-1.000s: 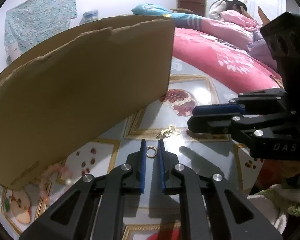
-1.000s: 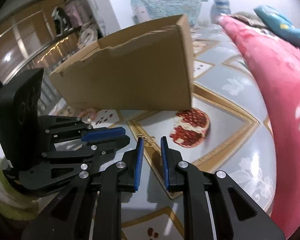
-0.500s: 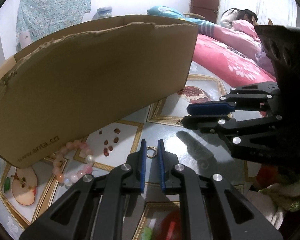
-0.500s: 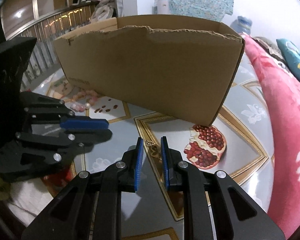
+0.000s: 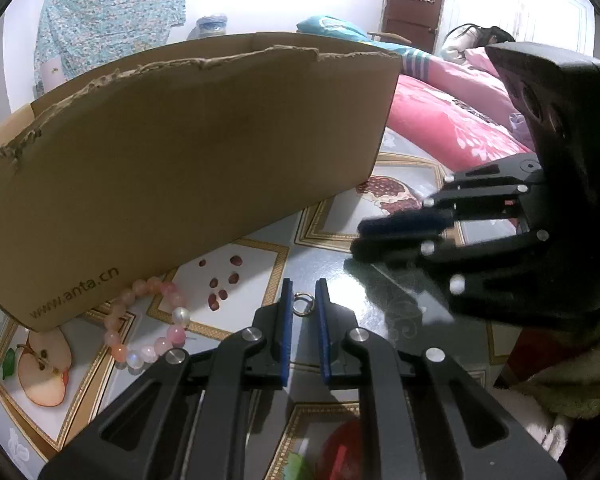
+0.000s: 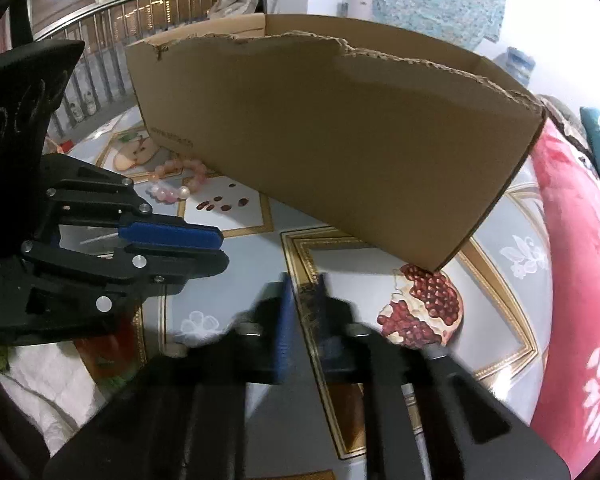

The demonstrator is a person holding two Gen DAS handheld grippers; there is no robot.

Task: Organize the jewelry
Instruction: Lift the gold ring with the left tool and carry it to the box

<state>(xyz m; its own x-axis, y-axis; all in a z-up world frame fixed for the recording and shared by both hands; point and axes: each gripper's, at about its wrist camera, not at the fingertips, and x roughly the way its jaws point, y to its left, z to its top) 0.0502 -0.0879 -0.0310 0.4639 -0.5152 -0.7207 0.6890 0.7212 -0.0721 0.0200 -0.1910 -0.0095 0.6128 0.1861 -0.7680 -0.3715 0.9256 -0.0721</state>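
Two tools work over a glossy tabletop (image 5: 384, 304) printed with fruit pictures and gold frames. At the left of the left wrist view, a bracelet of pink and white beads (image 5: 148, 326) lies on the tabletop, its far end touching the foot of a torn brown cardboard box (image 5: 188, 160) printed "www.anta.cn". The box stands behind both tools, with its open top toward the back.

In the middle, the left tool (image 5: 302, 304) has its blue-padded fingers drawn close, with a small gold ring (image 5: 302, 305) pinched in the narrow gap at the tips, above the tabletop. To the right, the right tool (image 5: 392, 234) reaches in sideways, near the left one but apart from it.

In the right wrist view, the left tool (image 6: 208, 246) shows at the left from the side, the bracelet (image 6: 178, 182) beyond it. The right tool (image 6: 303, 292) is blurred; its fingers stand close together with something dark and gold-flecked between them, though whether they grip it I cannot tell. A printed pomegranate (image 6: 424, 306) lies just right, and a pink floral quilt (image 6: 576, 264) fills the far right.
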